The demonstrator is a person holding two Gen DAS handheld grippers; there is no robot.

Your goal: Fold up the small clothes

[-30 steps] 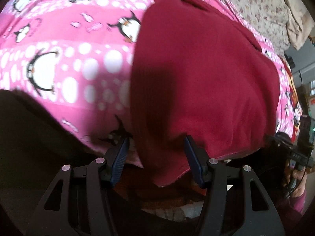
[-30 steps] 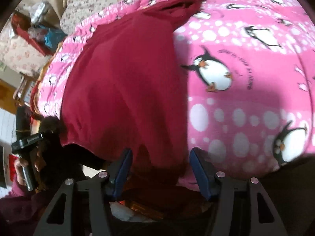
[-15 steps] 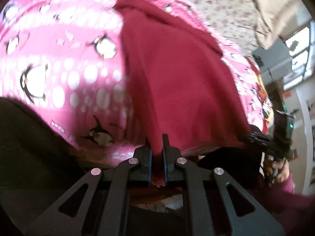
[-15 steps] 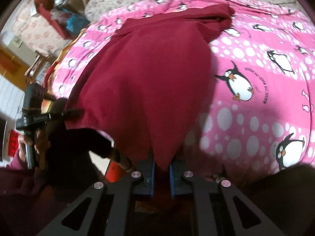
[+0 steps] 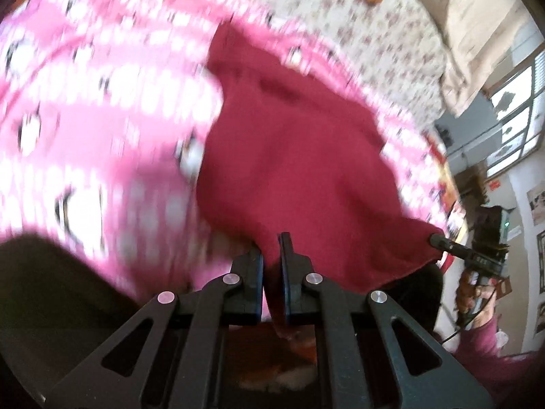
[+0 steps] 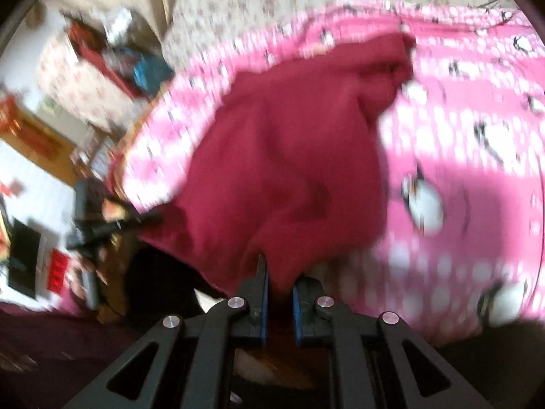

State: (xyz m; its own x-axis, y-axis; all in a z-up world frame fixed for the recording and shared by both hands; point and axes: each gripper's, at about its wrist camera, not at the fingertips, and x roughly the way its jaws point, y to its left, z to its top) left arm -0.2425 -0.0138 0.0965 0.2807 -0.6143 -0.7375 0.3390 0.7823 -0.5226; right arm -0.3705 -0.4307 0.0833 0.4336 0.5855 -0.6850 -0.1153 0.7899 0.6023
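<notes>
Pink penguin blanket (image 5: 102, 109) fills frame; dark-red garment (image 5: 293, 170) centre. Left gripper (image 5: 270, 255) & right gripper (image 6: 279, 277) both pinch its near hem. Fold barely begun, prob. all creases left.

- Pink blanket (image 5: 102, 109) with white dots and penguins covers the near bed, blurred in both views; also seen at (image 6: 477, 143)
- Floral sheet (image 5: 357, 24), cream with small reddish flowers, lies beyond the blanket; also at (image 6: 272, 3)
- Beige pillow (image 5: 477, 34) at the far right of the sheet
- Window (image 5: 517, 119) with dark frame, on the wall to the right
- Pictures (image 5: 540, 201) hang on the white wall below the window
- Teal bag (image 6: 148, 68) among blurred clutter beside the bed
- Red crate (image 6: 59, 271) on the floor at the left edge
- Wooden furniture (image 6: 37, 136), orange-brown, by the left wall
</notes>
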